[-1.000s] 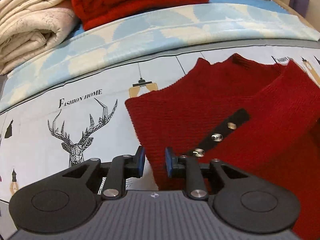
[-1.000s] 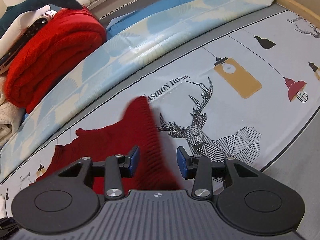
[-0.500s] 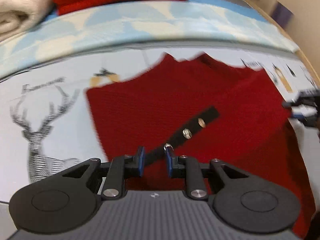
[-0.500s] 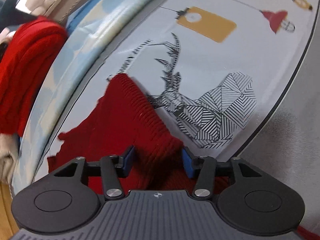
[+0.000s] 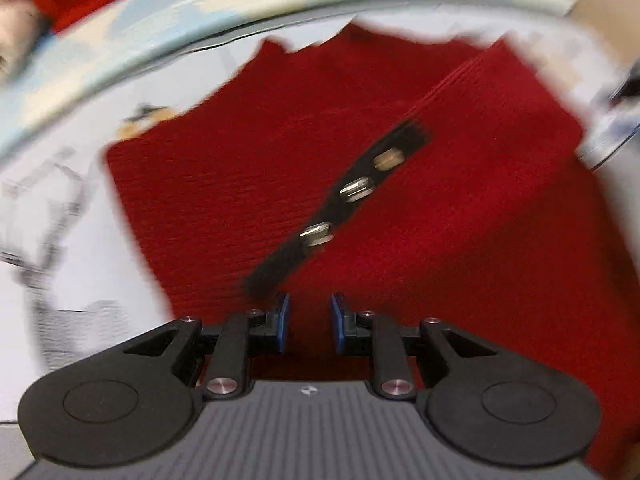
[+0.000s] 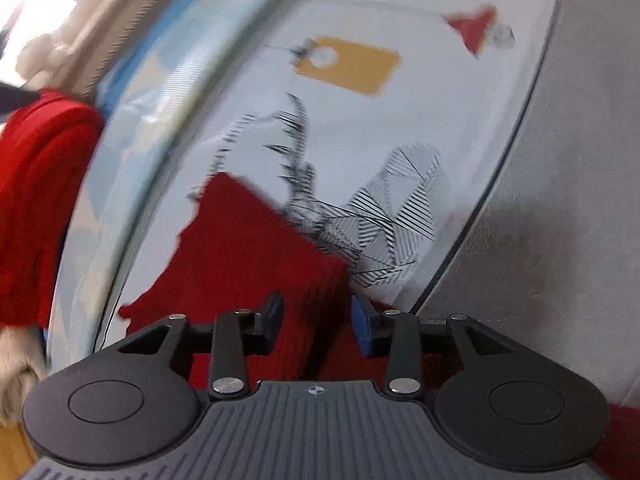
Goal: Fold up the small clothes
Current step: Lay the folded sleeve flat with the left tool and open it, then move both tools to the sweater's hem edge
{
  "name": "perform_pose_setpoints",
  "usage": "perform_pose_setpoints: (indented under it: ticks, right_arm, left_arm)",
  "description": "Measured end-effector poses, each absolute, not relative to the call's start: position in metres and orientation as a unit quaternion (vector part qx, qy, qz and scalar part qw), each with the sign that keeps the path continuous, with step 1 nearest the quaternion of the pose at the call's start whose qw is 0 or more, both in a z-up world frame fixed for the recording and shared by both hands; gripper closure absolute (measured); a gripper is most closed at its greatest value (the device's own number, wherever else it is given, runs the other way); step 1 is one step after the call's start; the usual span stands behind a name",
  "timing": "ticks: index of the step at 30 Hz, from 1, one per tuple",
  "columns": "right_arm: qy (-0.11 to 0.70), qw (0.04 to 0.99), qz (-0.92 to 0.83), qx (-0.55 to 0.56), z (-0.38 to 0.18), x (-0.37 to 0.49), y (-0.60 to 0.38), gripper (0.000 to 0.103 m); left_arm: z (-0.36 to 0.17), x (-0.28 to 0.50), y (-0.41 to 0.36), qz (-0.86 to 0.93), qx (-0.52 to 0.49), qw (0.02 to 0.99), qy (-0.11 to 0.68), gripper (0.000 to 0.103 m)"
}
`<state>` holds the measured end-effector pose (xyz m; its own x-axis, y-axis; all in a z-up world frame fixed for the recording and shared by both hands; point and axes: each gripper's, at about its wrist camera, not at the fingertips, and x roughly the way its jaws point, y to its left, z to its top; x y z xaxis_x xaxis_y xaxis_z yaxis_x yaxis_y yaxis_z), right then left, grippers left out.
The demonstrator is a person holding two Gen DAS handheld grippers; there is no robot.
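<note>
A dark red knit sweater (image 5: 248, 184) lies flat on a printed bedsheet, one sleeve folded across its body. A black strap with three metal buttons (image 5: 340, 200) runs diagonally on it. My left gripper (image 5: 307, 322) is open and empty, low over the sweater's lower part, just below the strap's end. My right gripper (image 6: 318, 320) is open and empty over the sweater's right edge (image 6: 256, 256). It also shows blurred at the right edge of the left wrist view (image 5: 616, 120). Both views are motion-blurred.
The sheet carries a deer print (image 6: 360, 224) and lamp prints. A light blue folded quilt (image 5: 160, 24) lies behind the sweater. A folded bright red blanket (image 6: 36, 200) and cream cloth (image 6: 16, 364) are stacked at the back left. A grey sheet border (image 6: 560, 200) lies at right.
Both grippers have moved forward and lower over the sweater. My left gripper went from beside the sweater's left edge to over its body. My right gripper's jaws have opened wider.
</note>
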<state>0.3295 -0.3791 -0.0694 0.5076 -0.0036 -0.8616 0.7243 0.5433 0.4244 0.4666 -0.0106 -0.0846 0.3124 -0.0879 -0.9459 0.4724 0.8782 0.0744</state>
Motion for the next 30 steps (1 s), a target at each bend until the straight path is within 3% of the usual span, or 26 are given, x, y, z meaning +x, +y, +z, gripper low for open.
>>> perform_pose_setpoints:
  ticks: [5,9,10,12,19,26,30]
  right_arm:
    - [0.462,0.798,-0.139,0.360,-0.084,0.364,-0.369,0.053]
    - [0.484,0.752,-0.158,0.419,-0.114,0.359,-0.387,0.059]
    - [0.484,0.753,-0.156,0.417,-0.113,0.360,-0.389,0.059]
    - [0.485,0.754,-0.153,0.415,-0.112,0.361,-0.390,0.059]
    - [0.466,0.796,-0.122,0.366,-0.087,0.355,-0.372,0.057]
    - [0.367,0.901,-0.071,0.222,-0.010,0.305,-0.340,0.057]
    - [0.333,0.928,-0.046,0.160,0.021,0.258,-0.336,0.057]
  left_arm:
    - [-0.072,0.471,-0.009,-0.167,0.145,0.810,0.544,0.072]
    - [-0.075,0.473,-0.009,-0.169,0.134,0.807,0.549,0.072]
    - [-0.081,0.474,-0.009,-0.162,0.142,0.801,0.559,0.070]
    - [-0.085,0.476,-0.006,-0.148,0.154,0.797,0.564,0.053]
    - [-0.033,0.457,-0.002,-0.137,0.126,0.844,0.503,0.050]
    - [0.019,0.401,0.017,-0.074,0.112,0.900,0.416,0.019]
    - [0.052,0.356,0.031,-0.038,0.058,0.906,0.417,0.019]
